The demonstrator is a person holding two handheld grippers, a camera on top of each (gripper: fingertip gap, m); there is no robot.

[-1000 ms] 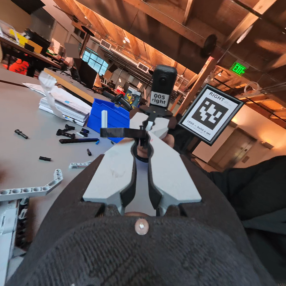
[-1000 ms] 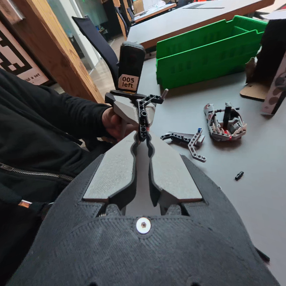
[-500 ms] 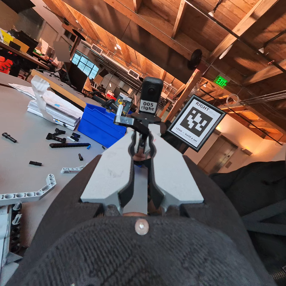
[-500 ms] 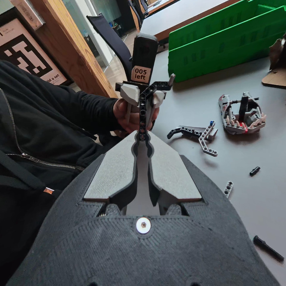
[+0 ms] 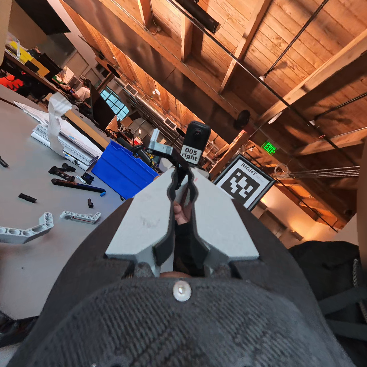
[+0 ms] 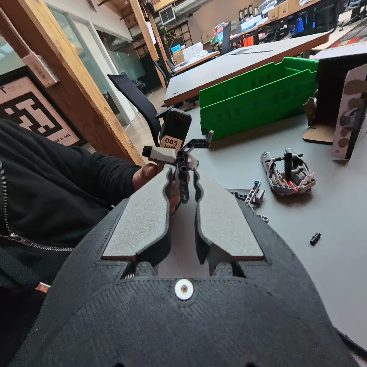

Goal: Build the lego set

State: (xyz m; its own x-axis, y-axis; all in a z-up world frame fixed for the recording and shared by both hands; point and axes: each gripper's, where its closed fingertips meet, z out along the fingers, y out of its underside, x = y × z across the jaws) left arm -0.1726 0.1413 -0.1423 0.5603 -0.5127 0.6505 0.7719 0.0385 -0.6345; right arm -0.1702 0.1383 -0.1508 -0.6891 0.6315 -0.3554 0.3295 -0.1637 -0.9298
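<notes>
A black bent lego beam with a grey axle at its far end is held up in the air above the table edge. My left gripper is shut on the beam's lower arm. In the right wrist view the beam stands upright between the jaws of my right gripper, which are open with a gap on the right side of the beam. The left gripper shows there behind it, clamped on the beam. The two grippers face each other closely.
On the grey table lie a partly built grey model with teeth, a beam assembly and a black pin. A green bin and a cardboard box stand behind. A blue bin, booklets and loose beams lie to the left. Less than 4 cm separates the two grippers' tips.
My right gripper has opened and let go of the black beam. The left gripper keeps hold of it. Both grippers have tilted a little.
</notes>
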